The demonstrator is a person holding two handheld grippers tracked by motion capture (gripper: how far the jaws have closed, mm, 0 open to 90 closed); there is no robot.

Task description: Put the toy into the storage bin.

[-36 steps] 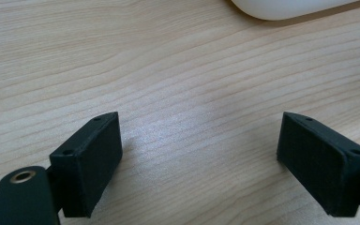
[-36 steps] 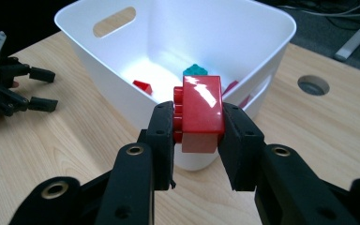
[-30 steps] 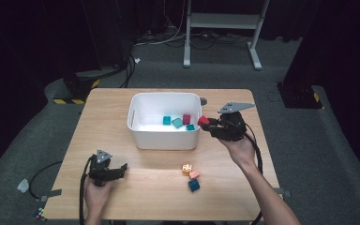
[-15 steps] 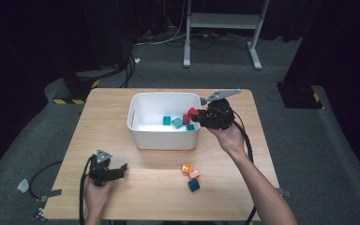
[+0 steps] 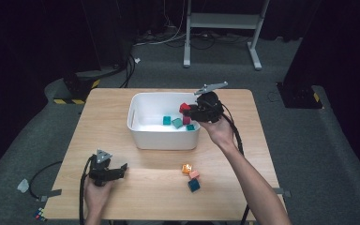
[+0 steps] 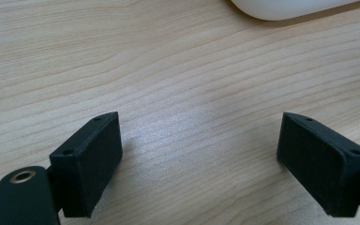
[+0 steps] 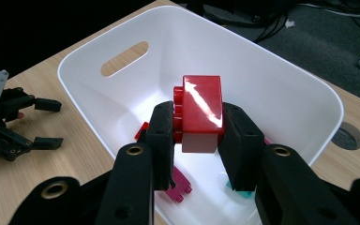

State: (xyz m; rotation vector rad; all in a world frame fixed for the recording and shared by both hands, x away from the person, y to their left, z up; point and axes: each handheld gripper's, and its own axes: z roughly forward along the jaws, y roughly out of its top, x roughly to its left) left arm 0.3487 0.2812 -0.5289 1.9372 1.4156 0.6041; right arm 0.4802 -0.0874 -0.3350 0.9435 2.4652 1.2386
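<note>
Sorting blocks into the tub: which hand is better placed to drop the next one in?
Right. The right gripper holds a red block above the white tub; the left gripper is open over bare table.

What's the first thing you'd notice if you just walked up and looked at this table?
The shiny red plastic building block, pinched in the right tool above the white plastic bin in the middle of the wooden table. Next, three small blocks, orange, pink and teal, clustered on the table in front of the bin. The left tool rests open near the front left corner.

Glossy red studded brick [image 7: 201, 110], held level above the white bin [image 7: 304, 101].
</note>
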